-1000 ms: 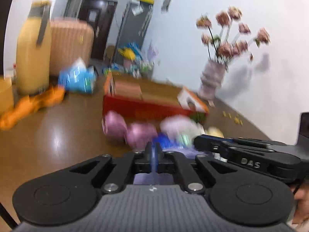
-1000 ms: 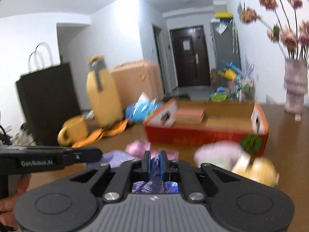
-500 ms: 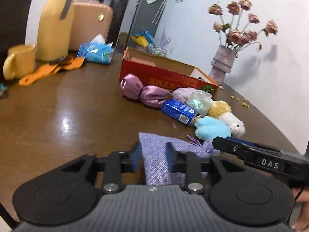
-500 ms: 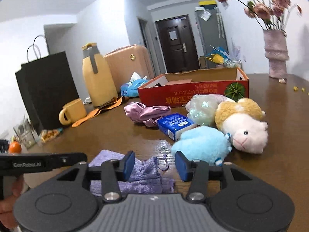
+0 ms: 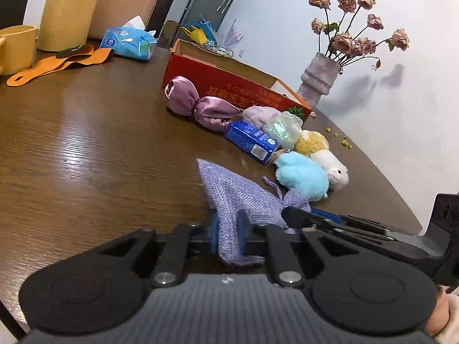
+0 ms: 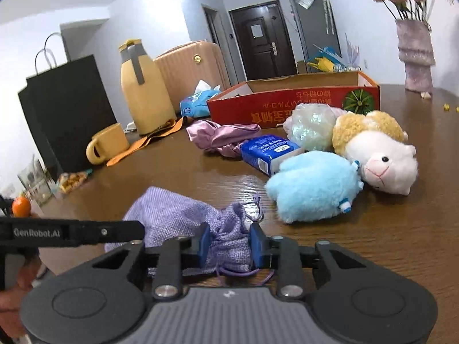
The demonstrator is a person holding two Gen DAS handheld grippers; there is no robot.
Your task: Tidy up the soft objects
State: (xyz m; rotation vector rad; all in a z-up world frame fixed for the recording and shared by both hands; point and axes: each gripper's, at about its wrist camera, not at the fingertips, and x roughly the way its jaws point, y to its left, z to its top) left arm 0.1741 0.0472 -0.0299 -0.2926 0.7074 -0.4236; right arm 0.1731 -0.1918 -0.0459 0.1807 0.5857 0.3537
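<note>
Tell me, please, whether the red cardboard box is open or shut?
Open: the red cardboard box has no lid, and its brown inside wall shows.

The left gripper points forward and down toward the table, its blue pads pressed on a fold of the pouch; its jaws have just been closing. The right gripper points the same way, tilted down, and its jaws have also just been closing, the pads pinching the gathered neck of the pouch. The two grippers sit just beside each other, each showing in the other's view. A hand shows at the lower left edge behind the left gripper, and part of a hand at the lower right edge.
</note>
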